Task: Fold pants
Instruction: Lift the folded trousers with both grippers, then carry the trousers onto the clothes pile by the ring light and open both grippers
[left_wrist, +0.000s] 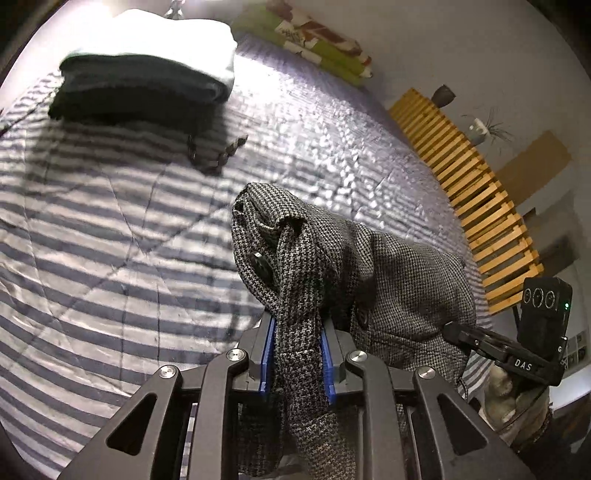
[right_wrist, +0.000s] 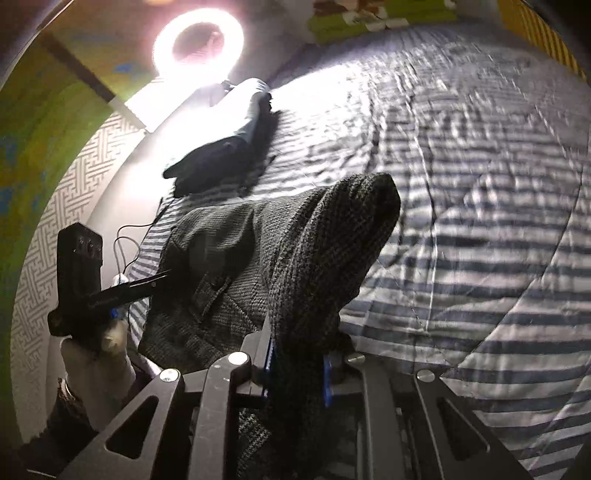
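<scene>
Grey houndstooth pants (left_wrist: 399, 280) hang bunched above the striped bed cover (left_wrist: 92, 240). My left gripper (left_wrist: 298, 354) is shut on a fold of the waistband, with a dark button (left_wrist: 260, 264) just beyond its blue pads (left_wrist: 269, 354). In the right wrist view the same pants (right_wrist: 295, 266) rise in a peak, and my right gripper (right_wrist: 297, 369) is shut on that fold. Each view shows the other gripper at its edge, held by a hand: the right one (left_wrist: 532, 332), the left one (right_wrist: 85, 291). The fingertips are hidden in the cloth.
A stack of folded clothes, dark below and white above (left_wrist: 147, 74), lies at the far side of the bed. Small dark pieces (left_wrist: 218, 151) lie near it. A wooden slat frame (left_wrist: 469, 192) runs along the right. A ring lamp (right_wrist: 199, 44) glares; green patterned pillows (left_wrist: 306, 40) sit behind.
</scene>
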